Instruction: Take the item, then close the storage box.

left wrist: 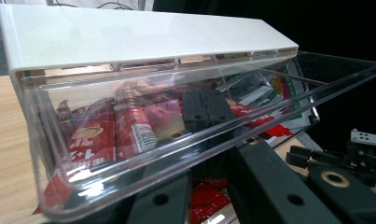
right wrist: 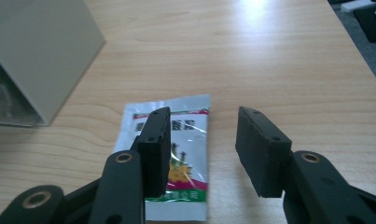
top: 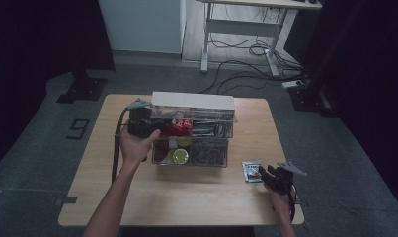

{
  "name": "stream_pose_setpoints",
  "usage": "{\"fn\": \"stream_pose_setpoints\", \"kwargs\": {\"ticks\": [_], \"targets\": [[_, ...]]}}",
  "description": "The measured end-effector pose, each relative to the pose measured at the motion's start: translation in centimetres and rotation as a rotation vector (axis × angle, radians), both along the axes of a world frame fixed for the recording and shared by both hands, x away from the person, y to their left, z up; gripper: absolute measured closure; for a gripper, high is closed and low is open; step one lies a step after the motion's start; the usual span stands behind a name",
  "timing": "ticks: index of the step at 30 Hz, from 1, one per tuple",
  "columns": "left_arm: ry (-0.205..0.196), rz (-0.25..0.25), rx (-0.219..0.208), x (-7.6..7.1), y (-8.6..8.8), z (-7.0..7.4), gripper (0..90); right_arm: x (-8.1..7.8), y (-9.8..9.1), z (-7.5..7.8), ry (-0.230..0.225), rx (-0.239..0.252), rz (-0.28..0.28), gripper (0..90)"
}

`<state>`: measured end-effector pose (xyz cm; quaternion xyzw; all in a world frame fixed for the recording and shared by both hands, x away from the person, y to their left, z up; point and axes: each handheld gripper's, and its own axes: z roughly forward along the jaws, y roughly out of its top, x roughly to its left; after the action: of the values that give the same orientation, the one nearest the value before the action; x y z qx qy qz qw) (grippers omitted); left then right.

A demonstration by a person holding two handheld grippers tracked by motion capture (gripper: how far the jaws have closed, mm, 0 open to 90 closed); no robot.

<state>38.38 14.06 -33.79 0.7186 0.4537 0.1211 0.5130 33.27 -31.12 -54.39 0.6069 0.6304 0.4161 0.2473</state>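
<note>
A clear plastic organiser box (top: 206,153) stands in the middle of the wooden table (top: 137,197). Its lid (top: 191,101), with a white back strip, is tilted up. My left gripper (top: 156,127) is at the box's left end, shut on the clear lid (left wrist: 129,37); its closed jaw tips (left wrist: 204,100) show through the plastic. Red packets (left wrist: 90,135) lie in the compartment below. A silver sachet (right wrist: 185,135) with red and green print lies flat on the table right of the box (top: 251,170). My right gripper (right wrist: 203,121) hovers low over it, open, its left jaw above the sachet.
The box's front compartments hold round yellow-green items (top: 179,155) and dark metal clips (top: 209,150). The box's grey side wall (right wrist: 36,56) stands left of the sachet. Bare table lies in front of the box. A desk with cables (top: 246,29) stands behind.
</note>
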Motion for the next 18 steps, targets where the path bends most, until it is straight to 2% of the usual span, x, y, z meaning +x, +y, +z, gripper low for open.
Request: {"fn": "stream_pose_setpoints", "kwargs": {"ticks": [5, 15, 18], "targets": [[0.002, 0.0, -0.005, 0.0, 0.12, -0.06, 88.7, -0.16, 0.58, 0.33, -0.018, -0.008, 0.04, 55.9], [0.007, 0.011, -0.005, -0.22, 0.39, -0.31, 89.5, -0.28, 0.92, 0.37, -0.013, -0.02, 0.081, 56.3], [-0.001, 0.0, -0.03, -0.53, 0.53, -0.21, 89.0, -0.33, 0.92, 0.33, -0.011, -0.022, 0.086, 56.7]]}}
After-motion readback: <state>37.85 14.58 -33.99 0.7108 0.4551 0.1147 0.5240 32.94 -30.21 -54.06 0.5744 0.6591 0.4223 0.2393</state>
